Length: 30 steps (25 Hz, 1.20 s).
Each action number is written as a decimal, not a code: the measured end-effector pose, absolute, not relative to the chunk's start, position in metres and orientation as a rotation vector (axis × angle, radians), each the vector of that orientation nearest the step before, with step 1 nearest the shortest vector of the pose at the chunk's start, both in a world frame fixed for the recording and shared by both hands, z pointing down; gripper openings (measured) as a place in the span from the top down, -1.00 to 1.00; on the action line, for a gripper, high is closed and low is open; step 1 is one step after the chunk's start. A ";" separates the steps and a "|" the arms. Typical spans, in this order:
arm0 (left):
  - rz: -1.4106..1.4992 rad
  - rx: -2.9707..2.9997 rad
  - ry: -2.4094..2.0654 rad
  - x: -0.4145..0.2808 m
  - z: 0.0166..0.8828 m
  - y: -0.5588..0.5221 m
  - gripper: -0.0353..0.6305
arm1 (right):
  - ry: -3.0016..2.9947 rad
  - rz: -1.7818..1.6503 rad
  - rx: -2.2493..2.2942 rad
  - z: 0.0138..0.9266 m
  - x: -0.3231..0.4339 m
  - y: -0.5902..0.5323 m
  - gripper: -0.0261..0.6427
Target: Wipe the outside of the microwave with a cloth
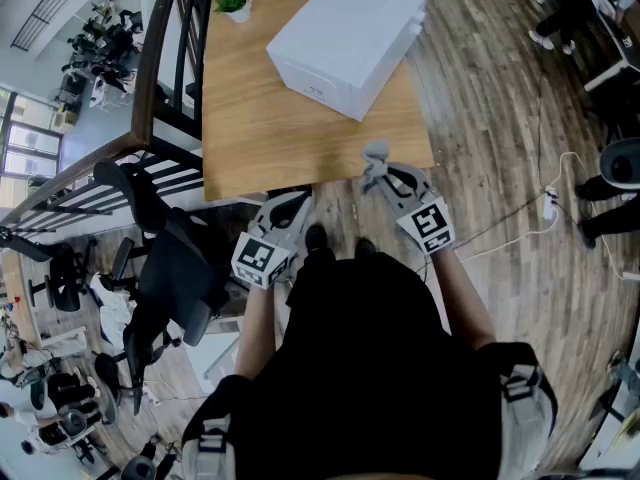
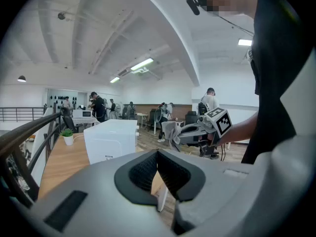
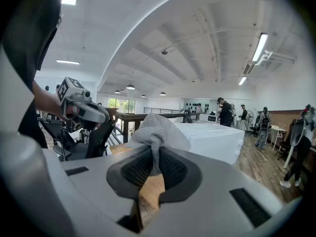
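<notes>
A wooden table fills the upper centre of the head view, with a small potted plant at its upper left corner. A dark railing runs along the table's left side, and a black office chair stands at centre left. Plank floor covers the right side, where a white cable trails. In the left gripper view, people stand at centre left, far off. A strip light hangs at the upper right of the right gripper view.

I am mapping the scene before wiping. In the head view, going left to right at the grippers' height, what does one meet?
Black office chair → left gripper → right gripper, shut on the cloth → white power strip on the floor.
</notes>
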State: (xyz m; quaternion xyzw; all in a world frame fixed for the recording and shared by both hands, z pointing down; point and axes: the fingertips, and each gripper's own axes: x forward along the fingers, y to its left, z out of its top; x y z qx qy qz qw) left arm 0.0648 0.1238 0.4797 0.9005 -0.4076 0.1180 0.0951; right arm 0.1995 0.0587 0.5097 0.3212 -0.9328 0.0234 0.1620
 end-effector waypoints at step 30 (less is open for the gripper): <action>0.304 2.615 -1.244 0.033 0.490 0.118 0.89 | -2.708 0.196 1.017 0.531 0.176 0.027 0.81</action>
